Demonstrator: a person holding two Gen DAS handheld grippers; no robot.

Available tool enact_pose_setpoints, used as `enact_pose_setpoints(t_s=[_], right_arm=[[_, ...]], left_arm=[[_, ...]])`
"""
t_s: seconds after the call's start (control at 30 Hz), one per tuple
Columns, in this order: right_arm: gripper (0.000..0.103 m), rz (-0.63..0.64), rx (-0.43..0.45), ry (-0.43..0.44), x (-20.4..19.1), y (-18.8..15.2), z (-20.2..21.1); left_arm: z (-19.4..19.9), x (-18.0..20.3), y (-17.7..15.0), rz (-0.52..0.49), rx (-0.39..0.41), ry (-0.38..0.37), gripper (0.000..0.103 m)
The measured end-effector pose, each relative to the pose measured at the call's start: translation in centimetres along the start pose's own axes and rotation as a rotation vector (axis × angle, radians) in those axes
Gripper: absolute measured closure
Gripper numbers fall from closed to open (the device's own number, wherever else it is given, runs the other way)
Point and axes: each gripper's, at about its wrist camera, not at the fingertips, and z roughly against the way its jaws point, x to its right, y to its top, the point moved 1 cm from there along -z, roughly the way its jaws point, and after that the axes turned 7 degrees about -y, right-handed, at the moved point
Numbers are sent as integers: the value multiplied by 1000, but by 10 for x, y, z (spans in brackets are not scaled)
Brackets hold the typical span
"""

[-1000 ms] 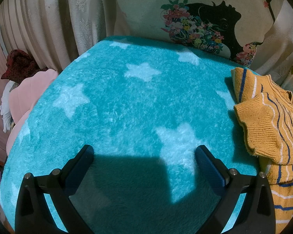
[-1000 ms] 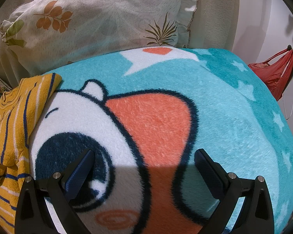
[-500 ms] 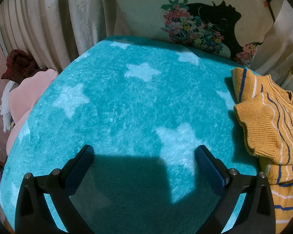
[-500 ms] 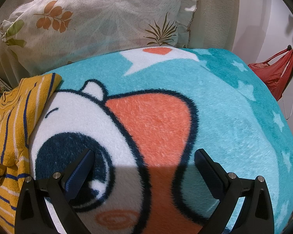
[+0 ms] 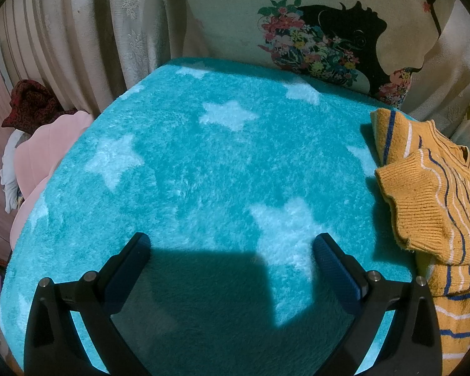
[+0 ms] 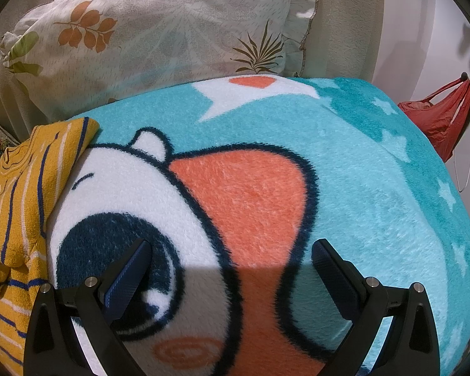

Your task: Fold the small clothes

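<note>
A small mustard-yellow knitted top with blue and white stripes (image 5: pixel 435 194) lies on the fluffy blanket at the right edge of the left wrist view, one sleeve folded over its body. The same yellow top (image 6: pixel 18 203) fills the left edge of the right wrist view. My left gripper (image 5: pixel 232 250) hovers open over bare turquoise blanket (image 5: pixel 203 163), to the left of the top, holding nothing. My right gripper (image 6: pixel 230 257) is open above the blanket's cartoon print (image 6: pixel 241 200), to the right of the top, with nothing between its fingers.
A pillow with a black silhouette and flowers (image 5: pixel 326 44) leans behind the blanket, and a leaf-print pillow (image 6: pixel 147 37) further right. Curtains (image 5: pixel 87 31) hang at the back left. Pink and dark red cloth (image 5: pixel 37 131) lies off the left edge. A red bag (image 6: pixel 438 119) hangs at right.
</note>
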Motion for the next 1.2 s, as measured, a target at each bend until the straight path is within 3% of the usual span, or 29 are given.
enact_pose_setpoints(t_s=[0.67,0.83,0.93,1.0,1.1,1.2], right_arm=[[0,-5,-1,-3,1,0,-3],[0,-17,-71,-5,2,2,-4],[0,-54,-156,-43,-3,6,-1],[8,-81,-191,-51,-8,5,11],[9,-44,-126,-17,-31,4,57],[9,4,-81,120,-75,-7,115]], left_arm=[[0,1,1,3,-4,0,0],[1,1,3,2,-51,17,0],[18,7,-2,-15,-11,78,0],[38,12,-4,-28,32,82,0],[80,13,-8,-14,102,42,0],[108,8,-13,17,73,-15,0]])
